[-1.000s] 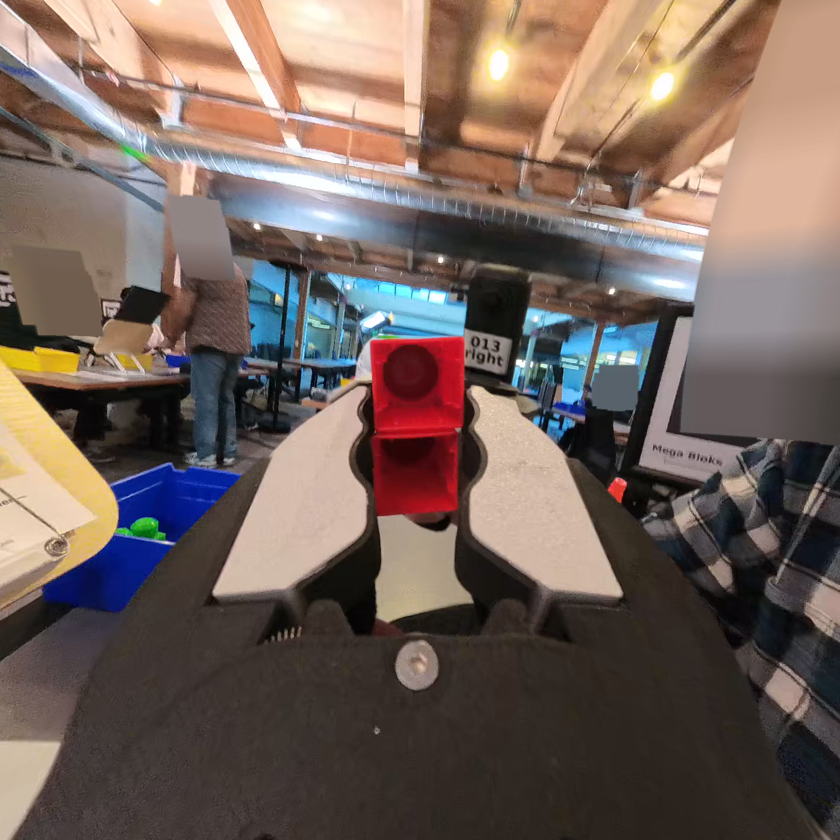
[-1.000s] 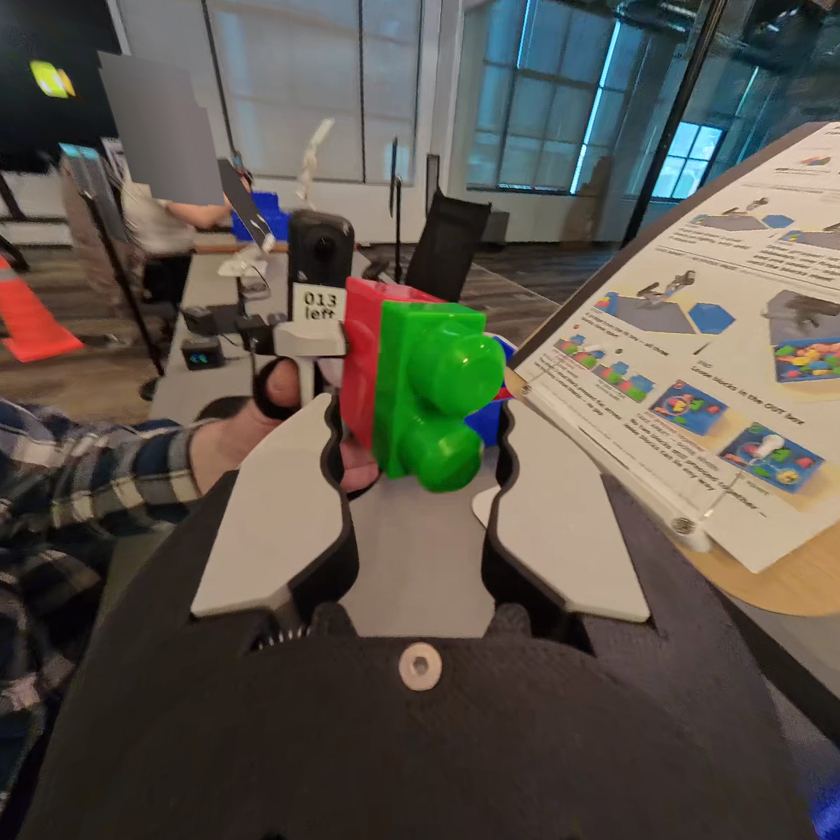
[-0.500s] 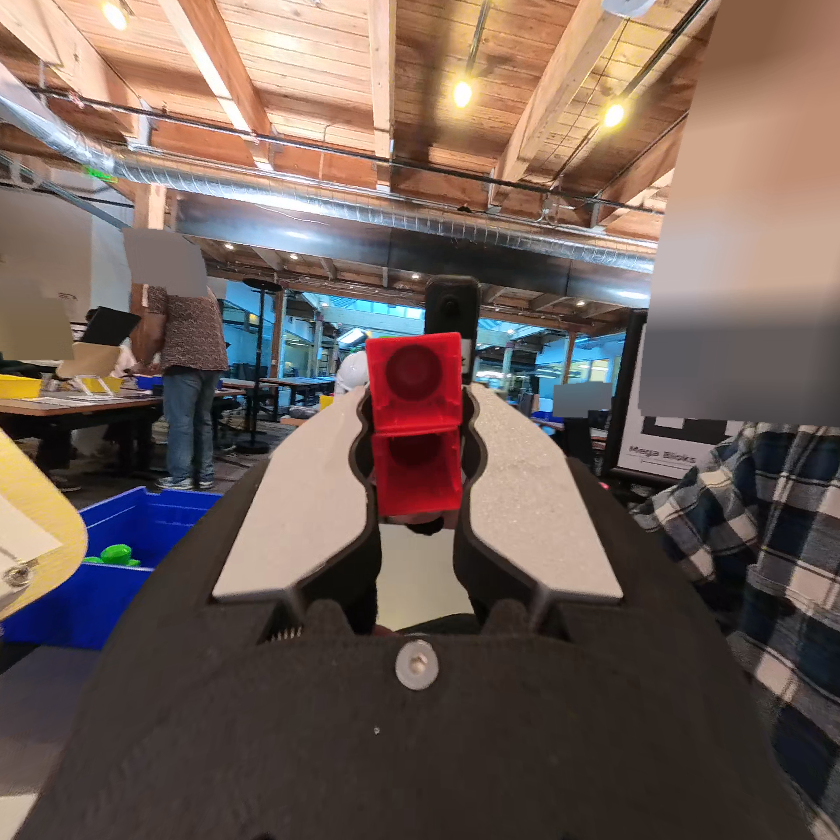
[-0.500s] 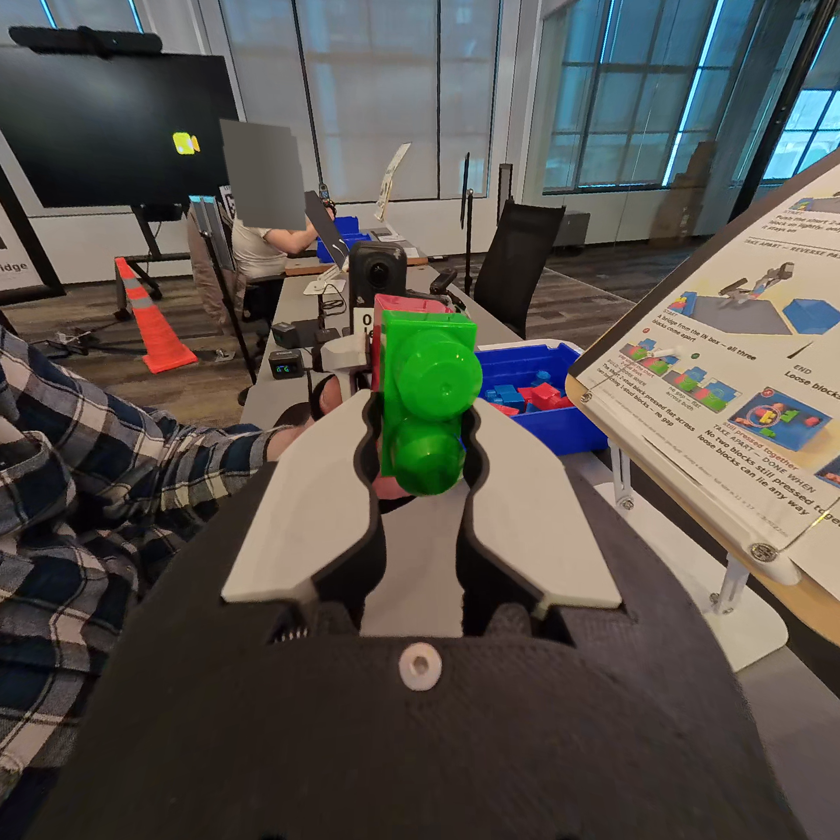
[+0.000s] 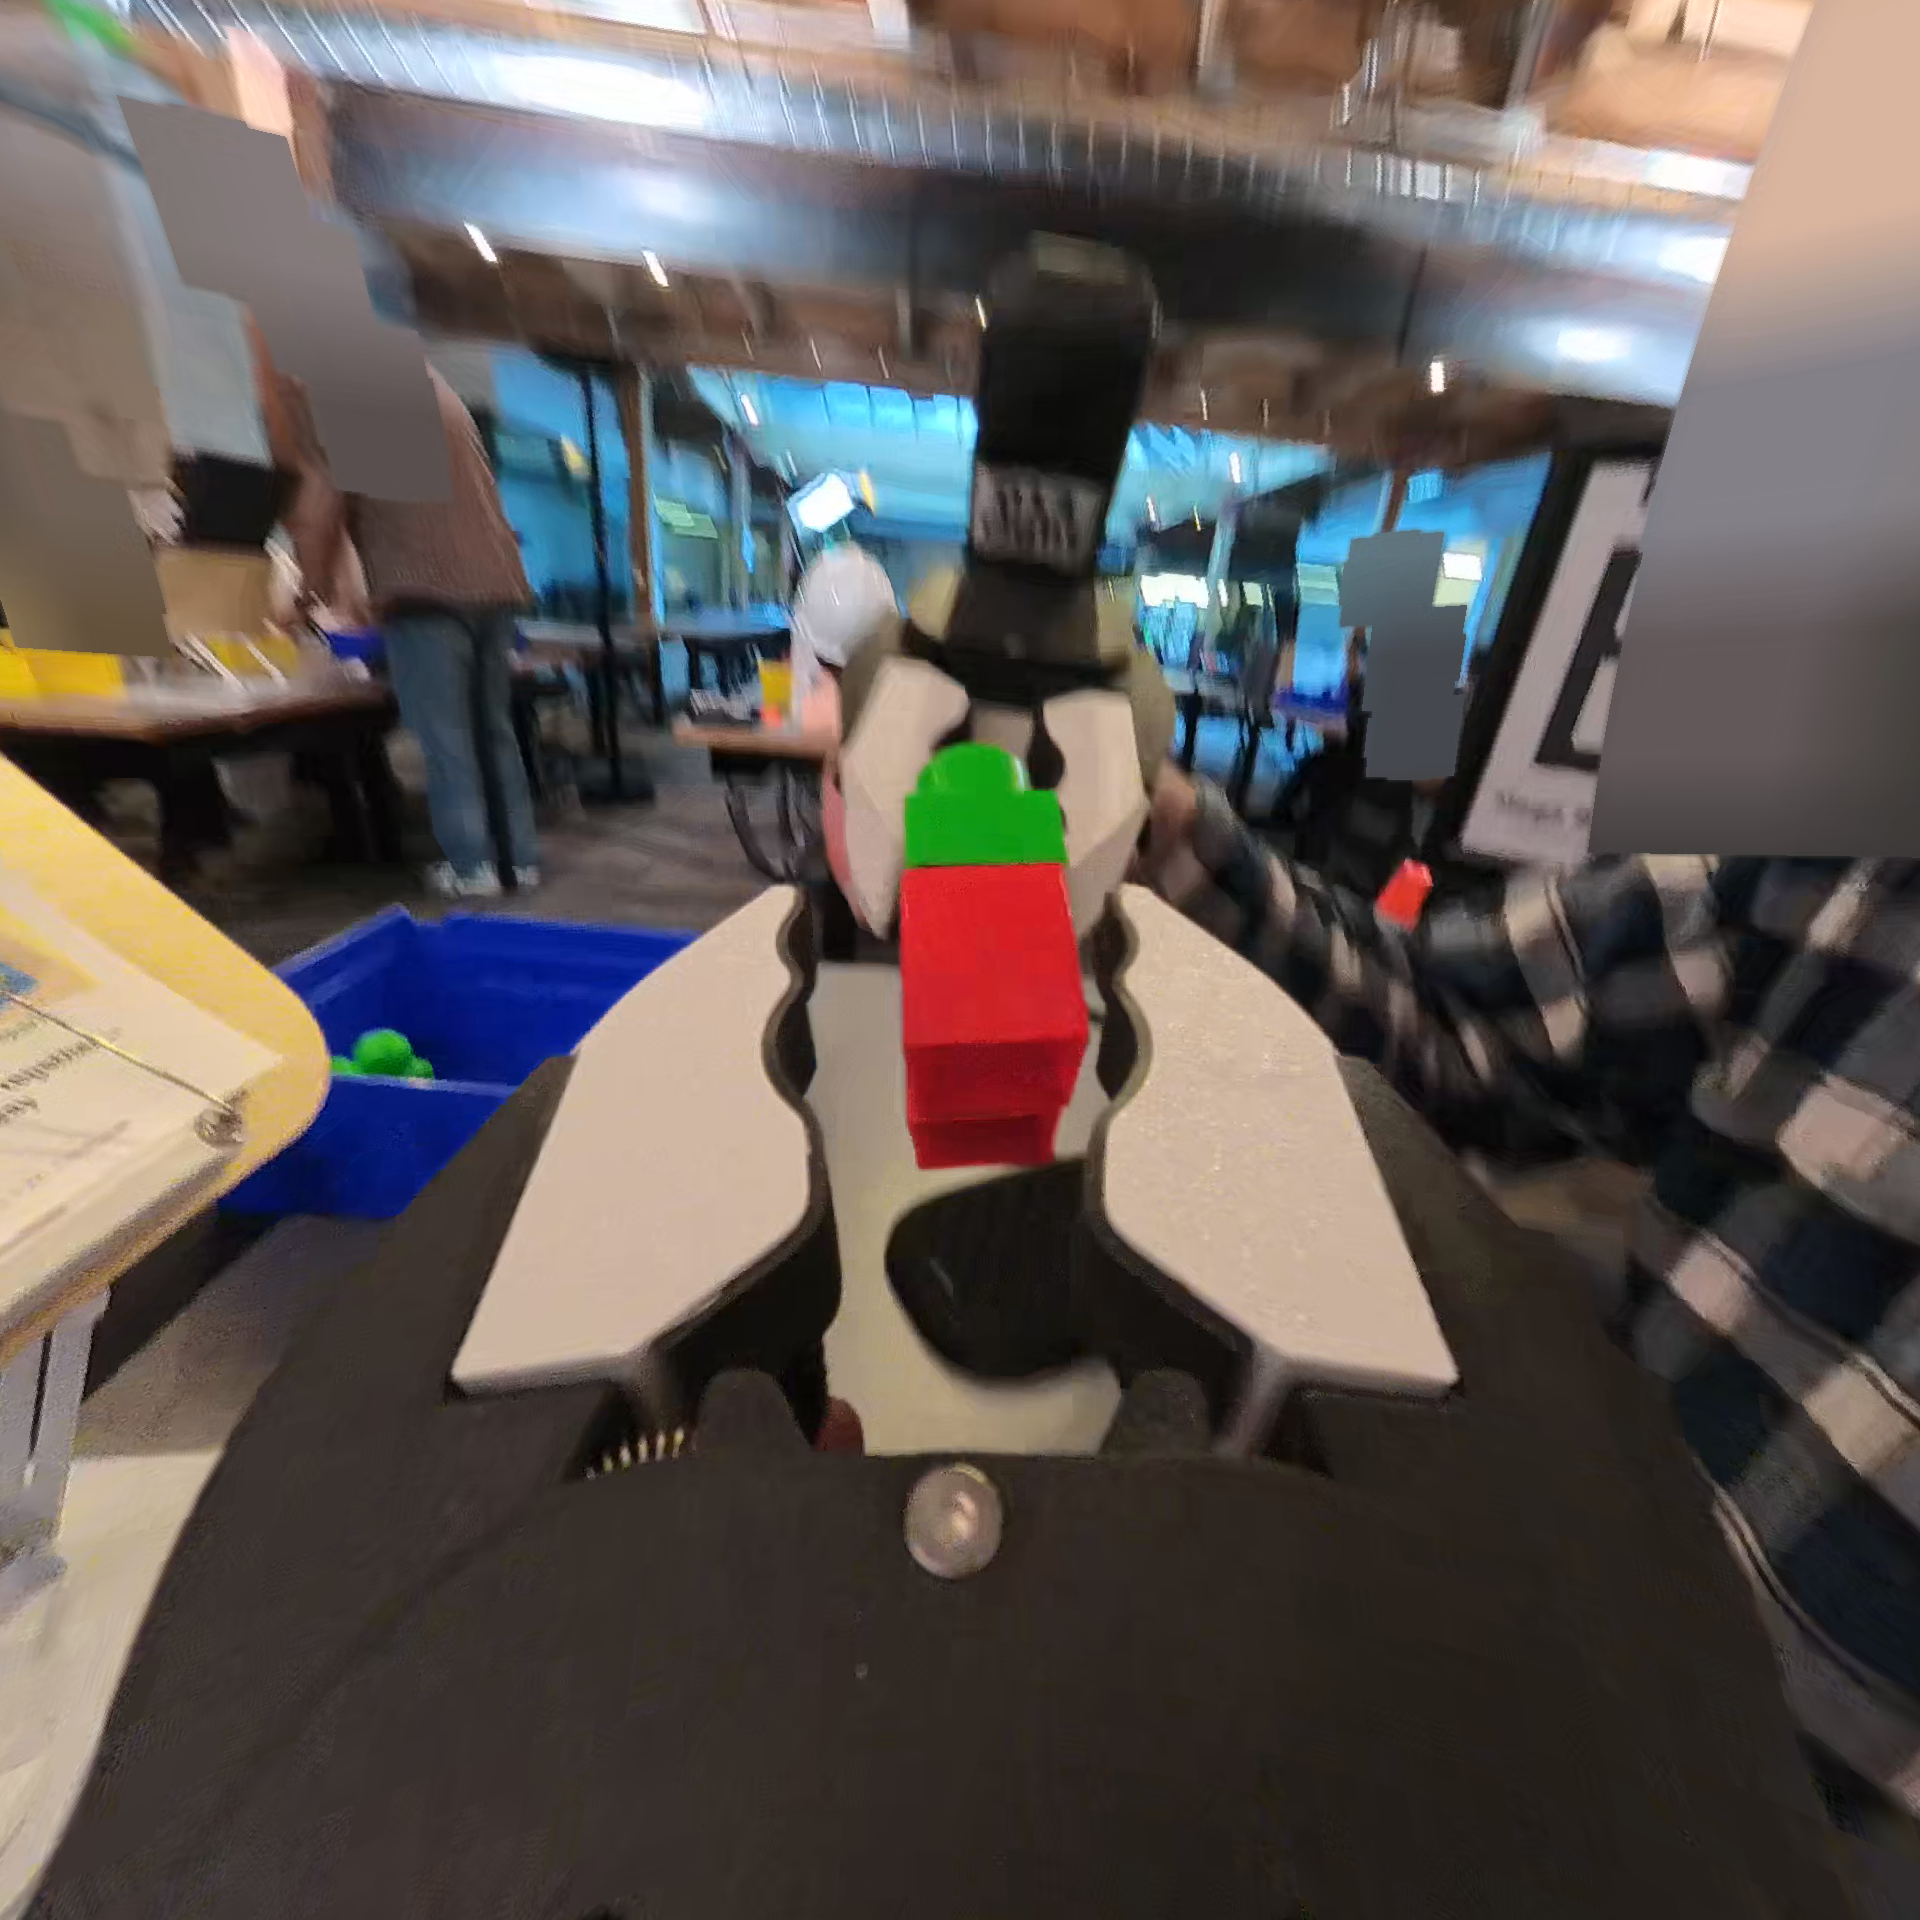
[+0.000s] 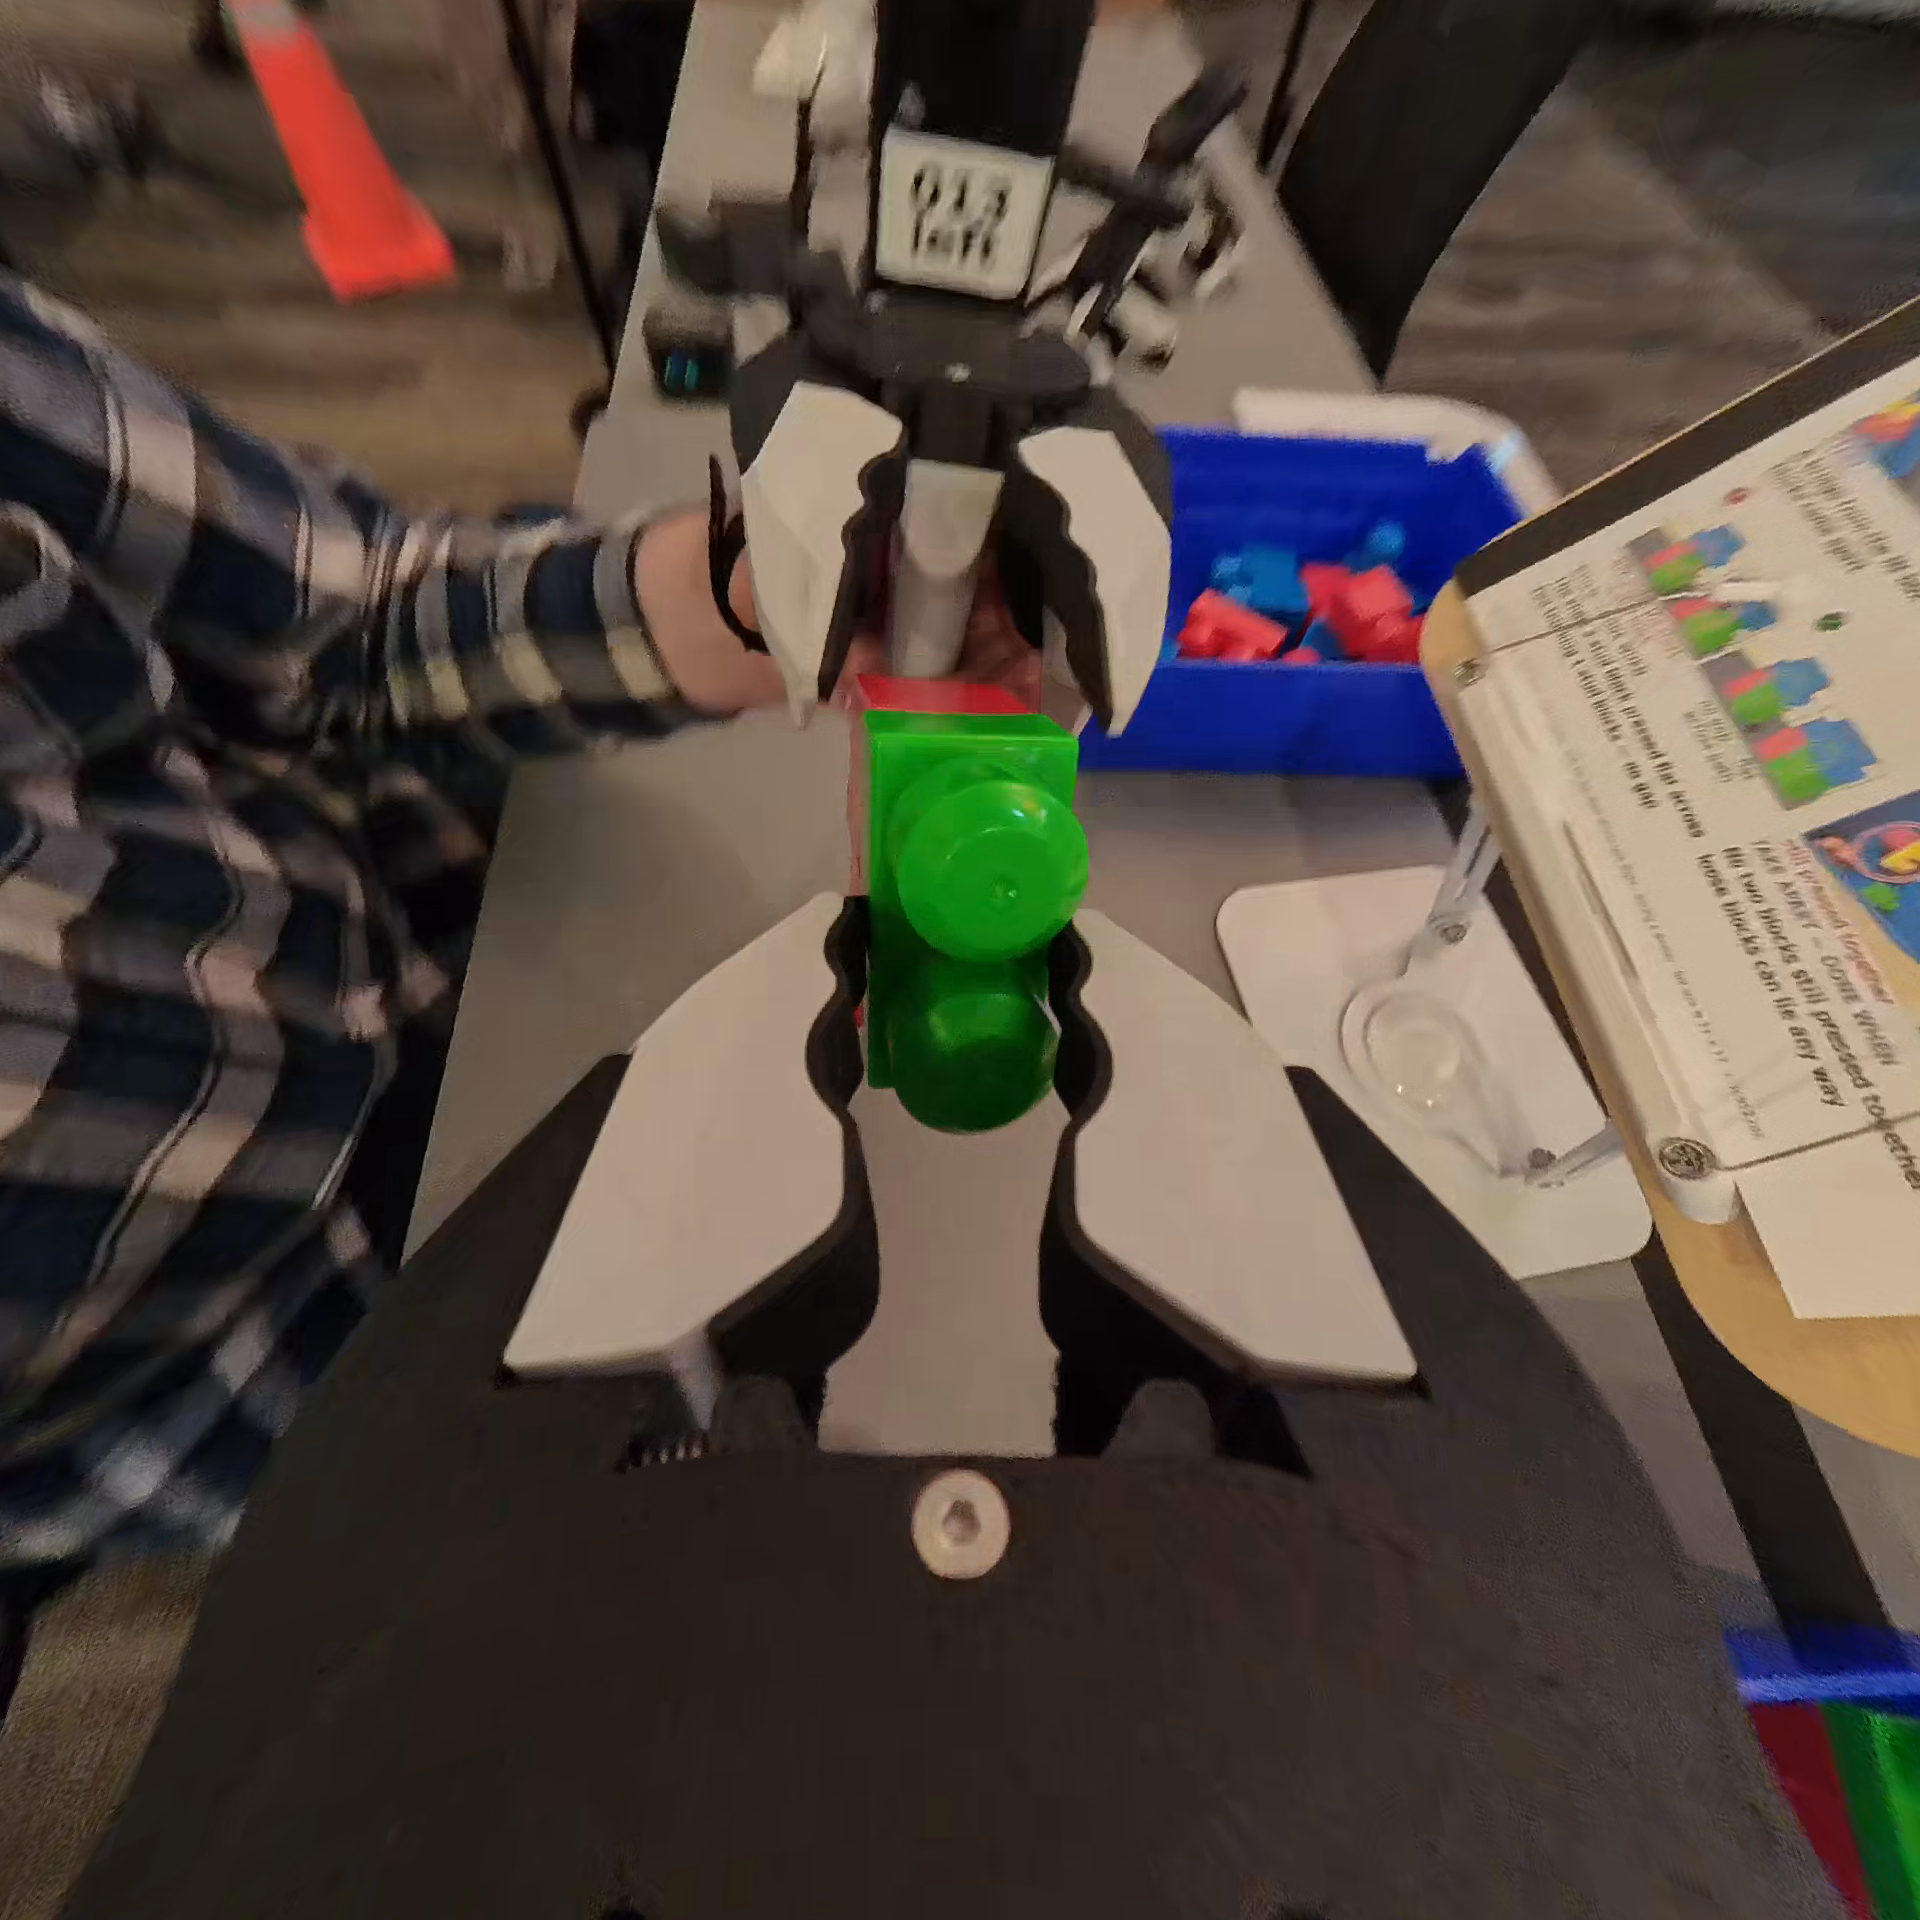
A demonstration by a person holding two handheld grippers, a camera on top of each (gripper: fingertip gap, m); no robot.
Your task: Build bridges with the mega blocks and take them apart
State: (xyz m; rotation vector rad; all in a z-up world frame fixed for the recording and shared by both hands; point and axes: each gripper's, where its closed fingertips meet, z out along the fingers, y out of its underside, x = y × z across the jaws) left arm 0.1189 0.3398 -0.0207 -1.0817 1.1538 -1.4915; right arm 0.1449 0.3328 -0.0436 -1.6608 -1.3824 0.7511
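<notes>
Red and blue blocks (image 6: 1309, 613) are held in the blue bin (image 6: 1351, 717) at upper right; green blocks (image 5: 379, 1055) sit blurred in another blue bin (image 5: 416, 1132) at left. The green block (image 6: 966, 935) is clenched by the right claw (image 6: 961, 977); the left claw (image 5: 951, 966) stands released around the red block (image 5: 987, 977).

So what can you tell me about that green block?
The green block is glossy plastic with two round studs facing the right camera. It is pressed onto a red block behind it. The right gripper clamps its sides in mid-air above the grey table. The left gripper's fingers stand clear of the red block.
</notes>
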